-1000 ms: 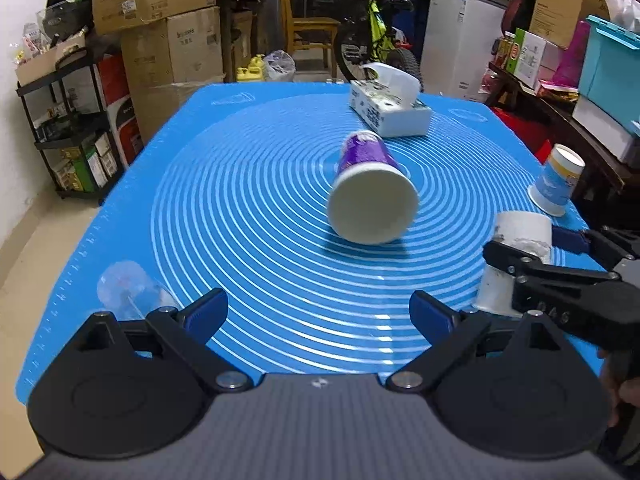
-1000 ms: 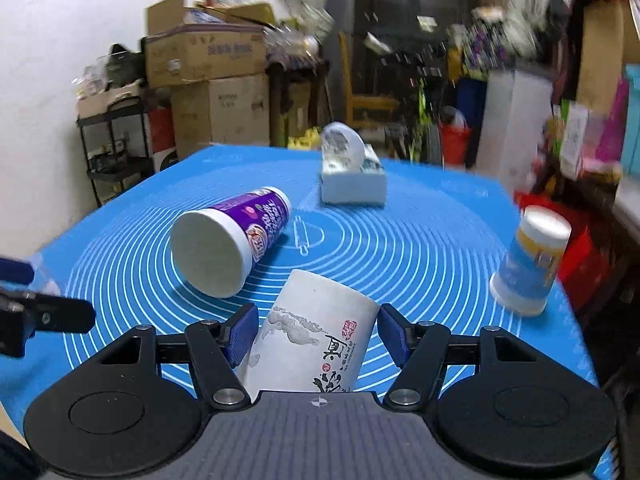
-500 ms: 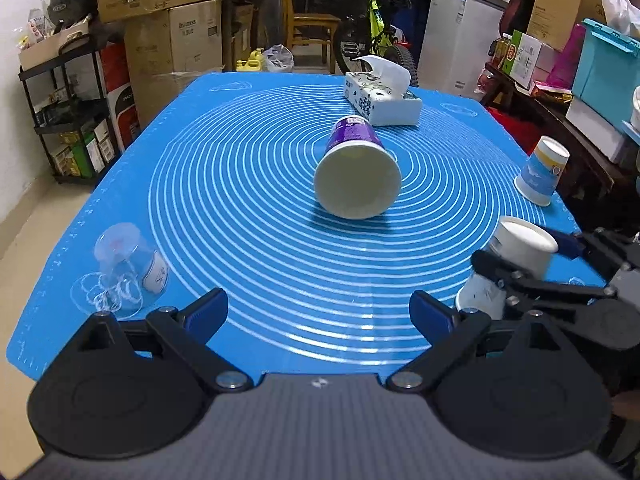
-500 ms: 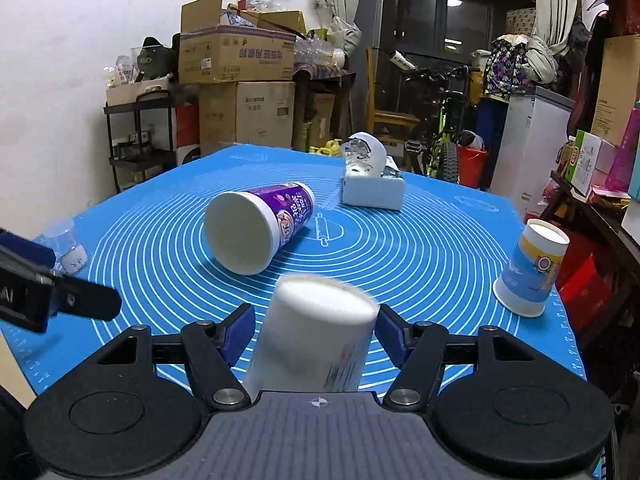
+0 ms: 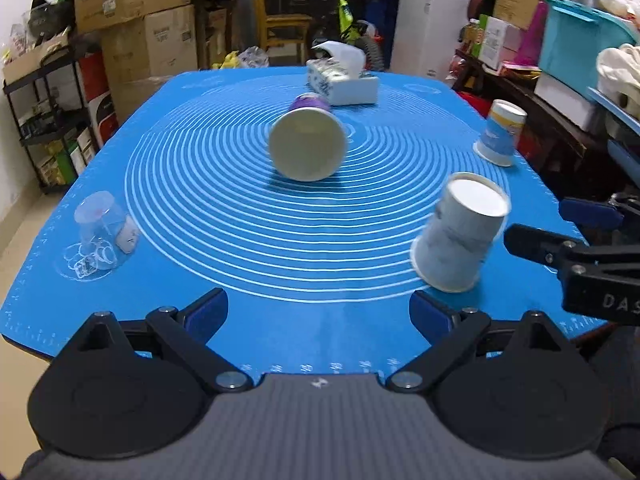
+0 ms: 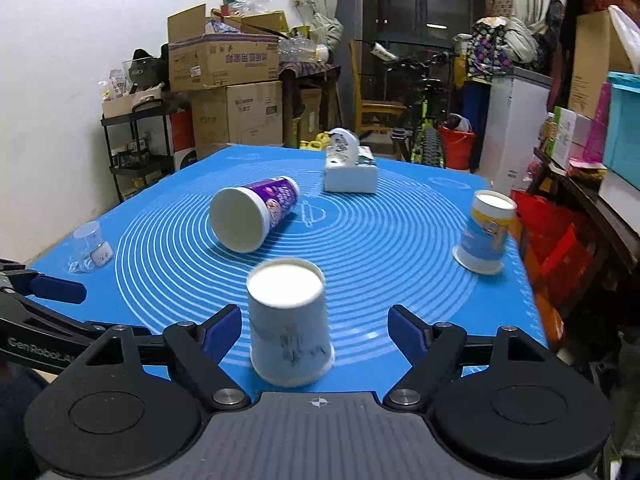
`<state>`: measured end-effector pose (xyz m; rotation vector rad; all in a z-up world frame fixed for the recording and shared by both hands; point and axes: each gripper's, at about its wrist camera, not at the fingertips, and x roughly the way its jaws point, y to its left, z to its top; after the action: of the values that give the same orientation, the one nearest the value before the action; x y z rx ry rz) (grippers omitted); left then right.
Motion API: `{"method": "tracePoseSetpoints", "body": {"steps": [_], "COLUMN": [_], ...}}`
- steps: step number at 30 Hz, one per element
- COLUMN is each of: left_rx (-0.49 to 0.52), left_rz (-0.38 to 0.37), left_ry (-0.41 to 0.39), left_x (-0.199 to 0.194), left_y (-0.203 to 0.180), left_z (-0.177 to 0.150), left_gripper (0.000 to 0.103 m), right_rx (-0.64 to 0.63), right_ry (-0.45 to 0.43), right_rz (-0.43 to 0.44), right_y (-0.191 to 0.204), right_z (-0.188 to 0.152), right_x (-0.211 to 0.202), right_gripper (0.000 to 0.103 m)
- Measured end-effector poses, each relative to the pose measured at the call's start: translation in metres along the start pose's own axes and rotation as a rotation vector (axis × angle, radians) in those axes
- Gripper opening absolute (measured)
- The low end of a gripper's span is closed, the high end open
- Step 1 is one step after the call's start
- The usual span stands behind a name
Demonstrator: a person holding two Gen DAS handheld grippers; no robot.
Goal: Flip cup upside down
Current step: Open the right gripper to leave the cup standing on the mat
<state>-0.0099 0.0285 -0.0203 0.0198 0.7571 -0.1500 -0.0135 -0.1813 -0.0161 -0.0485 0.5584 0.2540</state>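
Note:
A white paper cup with dark print [image 6: 289,320] stands upside down on the blue mat [image 6: 400,248], between the fingers of my right gripper [image 6: 316,330], which is open and not touching it. In the left wrist view this cup [image 5: 460,232] looks tilted and blurred, with the right gripper [image 5: 576,232] just to its right. My left gripper [image 5: 318,314] is open and empty over the mat's near edge. A purple-and-white cup [image 5: 307,142] lies on its side mid-mat, mouth toward me; it also shows in the right wrist view [image 6: 253,216].
A blue-and-yellow cup [image 6: 484,234] stands upside down near the right edge. A clear plastic cup [image 5: 105,232] stands upside down at the left. A tissue box [image 5: 342,74] sits at the far side. Boxes, shelves and a bicycle surround the table.
My right gripper has opened and let go of the white cup, which now rests upside down on the mat. Both grippers have drawn back toward me.

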Motion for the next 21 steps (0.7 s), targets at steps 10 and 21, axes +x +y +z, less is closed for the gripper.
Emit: {"method": "tracePoseSetpoints", "body": {"steps": [10, 21], "left_rx": [0.004, 0.034], "left_rz": [-0.007, 0.006], "left_ry": [-0.049, -0.057], "left_x": [-0.017, -0.024], "left_y": [-0.02, -0.03], "left_z": [-0.006, -0.013], "left_gripper": [0.096, 0.096], "right_rx": [0.04, 0.036], "right_ry": [0.04, 0.069], "right_rz": [-0.047, -0.057], "right_y": [-0.017, -0.018], "right_z": [-0.019, -0.026], "right_x": [-0.03, -0.032], "right_gripper": [0.086, 0.086]}}
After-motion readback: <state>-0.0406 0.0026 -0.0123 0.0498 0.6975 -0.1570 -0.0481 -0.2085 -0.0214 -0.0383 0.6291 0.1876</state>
